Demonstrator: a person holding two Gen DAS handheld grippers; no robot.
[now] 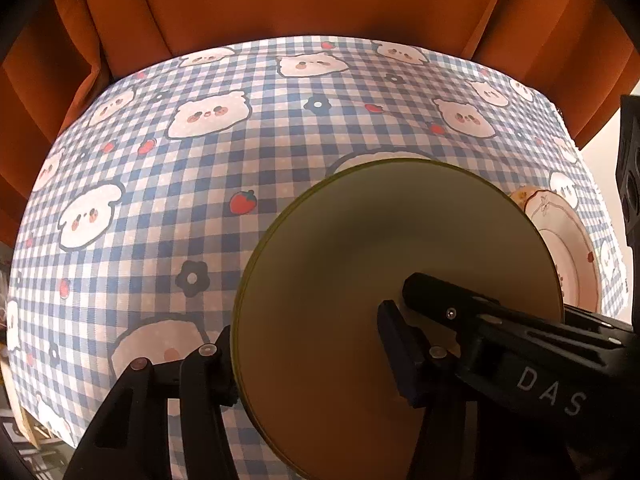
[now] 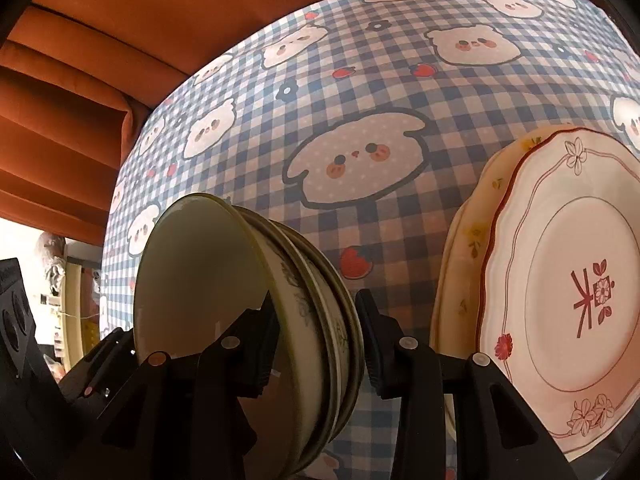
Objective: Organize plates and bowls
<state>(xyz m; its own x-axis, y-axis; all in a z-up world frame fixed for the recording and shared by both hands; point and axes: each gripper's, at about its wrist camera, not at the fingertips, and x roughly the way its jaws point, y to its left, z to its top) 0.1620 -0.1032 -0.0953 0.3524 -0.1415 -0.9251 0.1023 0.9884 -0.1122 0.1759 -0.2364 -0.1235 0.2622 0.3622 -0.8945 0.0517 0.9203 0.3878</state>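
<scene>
Right gripper (image 2: 318, 312): one finger sits inside the top bowl and the other on the outer side of the stack of bowls (image 2: 320, 280). I read the pads as pinching the nested walls.
Left gripper (image 1: 306, 332): it straddles the opposite rim, outer finger at the rim and inner finger down in the bowl. I cannot tell whether the inner pad presses.
Bowls, place: toward the near right part of the tablecloth (image 1: 200, 200), just left of the plates. I cannot tell whether the stack rests on the cloth or is clear of it.
Plates, place: the red-rimmed plate (image 2: 560, 280) lies on a cream plate (image 2: 468, 240), close to the tablecloth's right edge.
Risk 1: the pinch spans several loose rims. In an uneven squeeze, I expect the lower bowls to slide out or drop.
Risk 2: the two grips are on opposite sides. If my hands rise unequally, the stack tips.
Risk 3: the plates are near, so a swing to the right could clip them.
Risk 4: glaze against hard pads gives little friction, so slip is likely.
Bowl material: glazed ceramic, pale inside, with an olive-green rim line and grey leaf print outside. The walls are round and deep.
Plate material: glossy ceramic. The top plate has a scalloped edge, flower outlines and a red motif.
Cloth: soft blue gingham printed with cartoon animals and strawberries.
</scene>
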